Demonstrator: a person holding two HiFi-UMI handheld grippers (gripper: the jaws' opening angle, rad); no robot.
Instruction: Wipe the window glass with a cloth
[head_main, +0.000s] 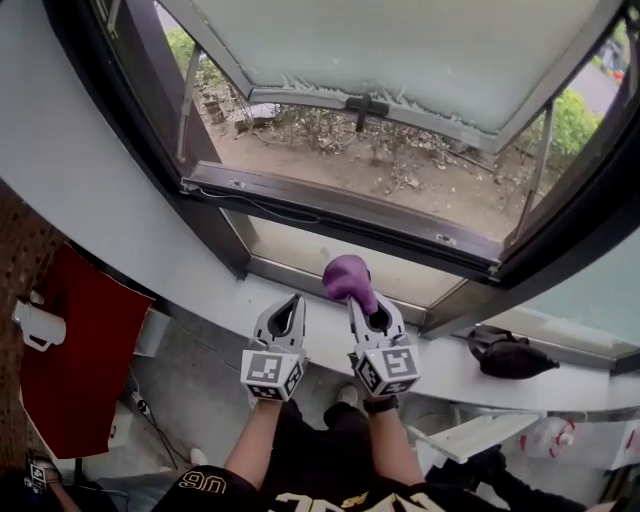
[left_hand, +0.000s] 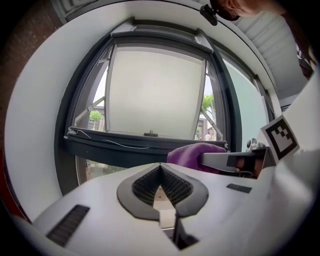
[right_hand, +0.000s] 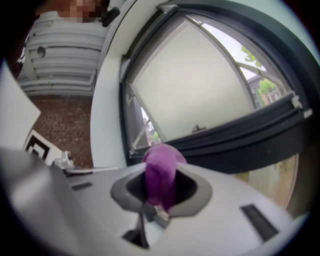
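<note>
Snugly pinched in the jaws of the right tool (right_hand: 160, 194), purple cloth (right_hand: 161, 167); left tool (left_hand: 161, 186) closed, empty.

The purple fabric cloth (head_main: 348, 277) is bunched into a rounded wad. It is clamped between the jaws of the right gripper (head_main: 366, 306) at centre frame and protrudes past the jaw tips. The frosted rectangular window glass (head_main: 420, 50) sits in a dark-framed sash, tilted open outward, and fills the upper frame. Cloth and glass are apart.

Cloth (head_main: 347, 275) in the right tool (head_main: 357, 300), left tool (head_main: 292, 302) just beside, both before the lower pane (head_main: 300, 246)
</note>
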